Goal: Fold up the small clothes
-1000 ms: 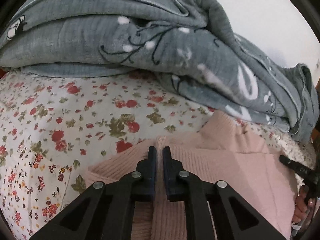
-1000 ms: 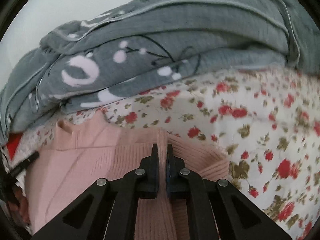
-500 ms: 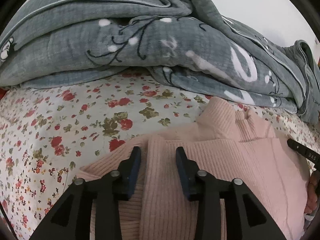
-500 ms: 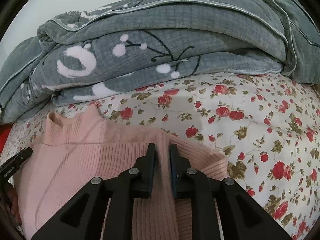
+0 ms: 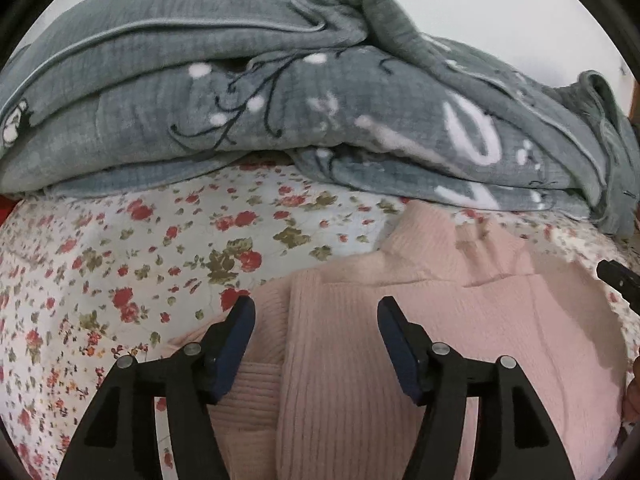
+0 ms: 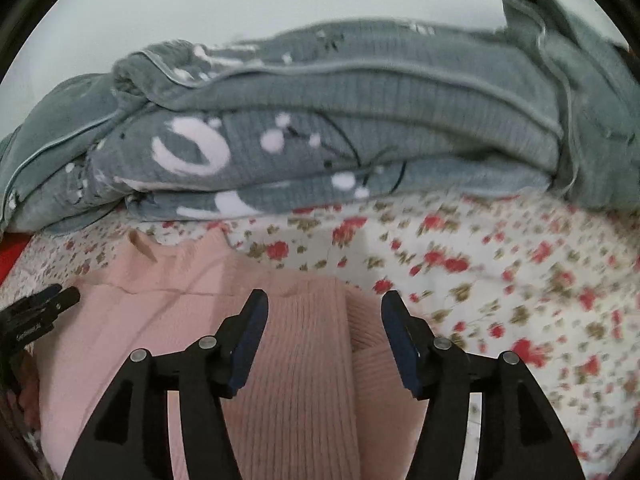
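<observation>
A small pink ribbed knit sweater (image 5: 460, 308) lies on the floral bed sheet (image 5: 120, 264), collar towards the grey blanket. A sleeve is folded over its body on each side. My left gripper (image 5: 316, 312) is open, its fingers either side of the folded sleeve edge, holding nothing. In the right wrist view the sweater (image 6: 160, 320) lies the same way, and my right gripper (image 6: 324, 308) is open over the other folded sleeve, empty. Each gripper's tip shows at the edge of the other's view.
A bulky grey patterned blanket (image 5: 280, 100) is piled along the far side of the bed, right behind the sweater's collar; it also fills the back of the right wrist view (image 6: 360, 140). A white wall is behind it. Floral sheet (image 6: 520, 280) extends to the right.
Both grippers were shut on the sweater's sleeve folds a second ago. They have opened wide and let the fabric go, and it now lies flat.
</observation>
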`<state>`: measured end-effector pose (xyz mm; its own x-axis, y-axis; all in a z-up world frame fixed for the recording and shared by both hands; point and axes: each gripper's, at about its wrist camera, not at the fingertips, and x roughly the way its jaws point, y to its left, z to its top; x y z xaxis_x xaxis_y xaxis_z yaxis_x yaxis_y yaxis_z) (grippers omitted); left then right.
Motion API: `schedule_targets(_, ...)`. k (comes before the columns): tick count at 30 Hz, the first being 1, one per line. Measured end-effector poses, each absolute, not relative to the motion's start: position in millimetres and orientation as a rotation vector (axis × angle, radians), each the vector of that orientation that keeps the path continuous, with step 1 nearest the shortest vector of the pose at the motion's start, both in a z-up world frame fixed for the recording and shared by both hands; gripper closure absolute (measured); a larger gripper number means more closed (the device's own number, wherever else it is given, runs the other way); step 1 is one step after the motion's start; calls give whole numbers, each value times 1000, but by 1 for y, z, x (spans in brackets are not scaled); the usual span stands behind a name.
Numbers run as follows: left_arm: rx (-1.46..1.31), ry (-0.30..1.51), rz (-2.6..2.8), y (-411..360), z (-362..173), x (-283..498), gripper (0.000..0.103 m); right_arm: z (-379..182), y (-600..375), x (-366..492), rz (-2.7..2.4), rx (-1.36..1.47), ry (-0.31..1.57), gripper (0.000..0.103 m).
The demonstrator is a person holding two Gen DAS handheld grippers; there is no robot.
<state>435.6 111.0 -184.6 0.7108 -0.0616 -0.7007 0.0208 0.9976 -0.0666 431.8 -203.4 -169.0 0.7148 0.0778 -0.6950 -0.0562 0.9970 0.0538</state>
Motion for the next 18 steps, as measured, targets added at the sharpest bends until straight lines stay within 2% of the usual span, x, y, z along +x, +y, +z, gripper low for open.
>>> schedule_targets(2, -63, 746, -45, 113, -172, 428, 40, -158, -205, 417, 87, 8, 758, 32)
schedule_targets(3, -68, 732, -53, 114, -167, 424, 38, -155, -207, 409, 92, 10, 751, 30)
schedule_targets(5, -87, 715, -70, 116, -157, 416, 29, -154, -216, 391, 101, 27, 757, 23)
schedule_targets(11, -110, 765, -15, 129, -151, 383, 29, -188, -234, 366, 155, 116, 870, 22)
schedule_targets(15, -198, 809, -28, 143, -167, 348, 29, -207, -238, 370, 186, 177, 932, 23)
schedule_targets(18, -260, 838, -2, 150, -184, 333, 29, -209, -238, 377, 205, 197, 940, 28)
